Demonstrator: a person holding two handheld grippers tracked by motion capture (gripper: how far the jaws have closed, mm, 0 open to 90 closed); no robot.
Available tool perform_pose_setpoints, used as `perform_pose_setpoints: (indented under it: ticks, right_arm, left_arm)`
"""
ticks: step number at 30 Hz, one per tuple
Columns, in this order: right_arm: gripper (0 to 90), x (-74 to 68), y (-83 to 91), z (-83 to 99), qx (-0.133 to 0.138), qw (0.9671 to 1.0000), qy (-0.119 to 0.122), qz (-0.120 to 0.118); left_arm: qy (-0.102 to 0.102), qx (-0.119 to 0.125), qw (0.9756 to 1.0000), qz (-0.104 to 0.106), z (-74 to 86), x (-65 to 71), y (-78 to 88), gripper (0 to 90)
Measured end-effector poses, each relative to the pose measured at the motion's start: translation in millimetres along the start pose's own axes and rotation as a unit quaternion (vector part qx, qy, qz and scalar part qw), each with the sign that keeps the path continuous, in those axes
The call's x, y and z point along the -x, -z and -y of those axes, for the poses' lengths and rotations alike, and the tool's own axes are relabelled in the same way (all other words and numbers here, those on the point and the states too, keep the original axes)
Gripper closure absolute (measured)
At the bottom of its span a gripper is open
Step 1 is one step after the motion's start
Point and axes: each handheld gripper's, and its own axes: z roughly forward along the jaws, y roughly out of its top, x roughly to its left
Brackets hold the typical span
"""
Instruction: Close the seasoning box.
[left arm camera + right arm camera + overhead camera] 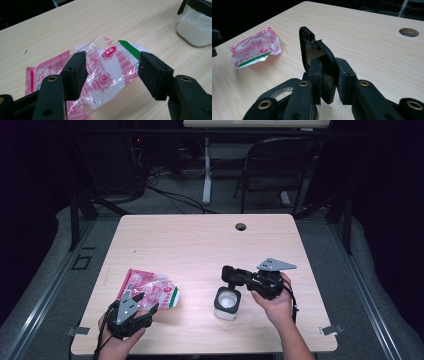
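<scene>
In the high view, the left gripper point(145, 304) is resting at the near left of the table point(200, 240), and its jaws are standing open around the near end of the plastic bag point(150, 289). The bag is lying flat, and its long axis is running from the far left to the near right, with the green-edged end pointing toward the jar point(227, 303). The right gripper point(231, 274) is hovering just above the open jar and is gripping the black lid point(229, 273).

In the left gripper view, the bag point(105, 72) is lying between the two fingers point(75, 72), but I am not seeing the pads pressing it. Its green end is pointing away toward the jar point(195, 25). So the left hand is the nearer one to the bag, and I am judging it needs only closing.

In the right gripper view, the right gripper point(328, 82) is clamping the lid point(317, 55), which is standing on edge, rising away from the fingers. The bag point(254, 47) is lying well apart at the left.
</scene>
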Motion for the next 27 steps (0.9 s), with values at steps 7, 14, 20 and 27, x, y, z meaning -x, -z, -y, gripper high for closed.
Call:
perform_pose_setpoints:
  ticks: [7,14,20,27]
  right_arm:
    - [75.7,-2.2,0.6,-0.8,-0.003,1.0000,0.006,0.007]
    - [74.9,-5.6,3.6,-2.3,0.002,0.9999,0.012,0.010]
    - [74.7,-9.4,6.6,-3.7,0.004,0.9997,0.022,0.012]
    - [74.5,-17.3,9.2,-3.5,0.001,0.9992,0.036,0.018]
  left_arm:
    - [0.000,0.003,1.0000,-0.001,-0.4,-0.5,1.3,40.0]
    - [0.004,0.009,0.9999,-0.005,-1.4,-2.9,2.2,40.0]
    - [0.005,0.014,0.9999,-0.006,-3.1,-3.2,2.5,40.0]
    - [0.006,0.018,0.9998,-0.001,-6.1,-3.5,1.2,40.0]
